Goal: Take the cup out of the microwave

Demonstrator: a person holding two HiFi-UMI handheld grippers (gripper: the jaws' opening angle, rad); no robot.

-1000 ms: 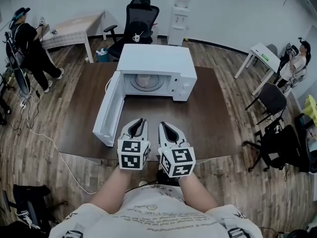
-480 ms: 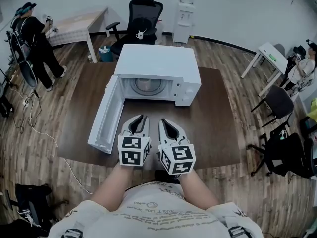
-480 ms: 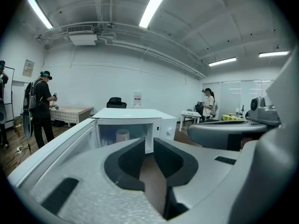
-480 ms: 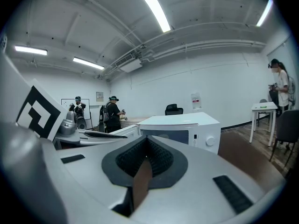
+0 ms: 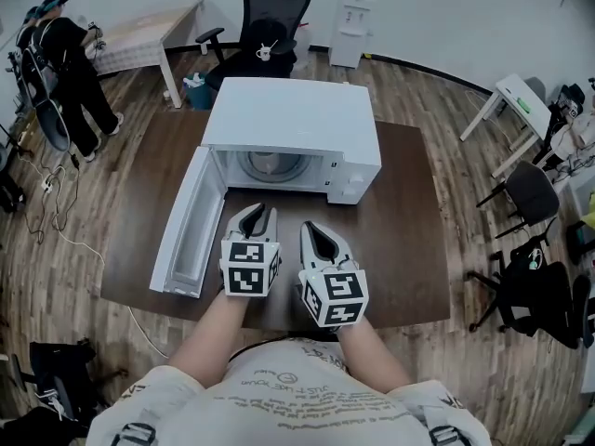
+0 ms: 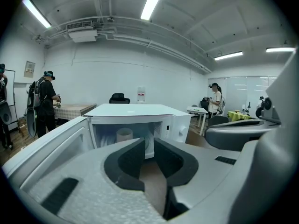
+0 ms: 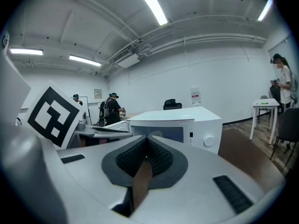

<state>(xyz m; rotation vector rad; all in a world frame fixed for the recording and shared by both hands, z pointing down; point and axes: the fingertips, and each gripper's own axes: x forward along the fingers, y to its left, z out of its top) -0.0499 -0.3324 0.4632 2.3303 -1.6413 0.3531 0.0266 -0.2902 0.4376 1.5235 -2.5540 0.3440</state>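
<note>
Microwave (image 5: 288, 110), white, on a dark wooden table (image 5: 409, 221), with its door (image 5: 189, 221) swung wide open to the left. The cup (image 6: 124, 135) stands upright inside the cavity, pale and plain, with no handle visible from here. Both claws hover side by side over the table in front of the opening, well apart from the cup. The left claw (image 6: 148, 146) is slightly spread with nothing between its jaws. The right claw (image 7: 146, 139) has its tips pressed together and is empty. The cup looks light and thin-walled, perhaps paper or plastic, though the material cannot be told for sure. It would likely tip or dent easily, so a gentle pinch across its sides at mid-height seems safest.
</note>
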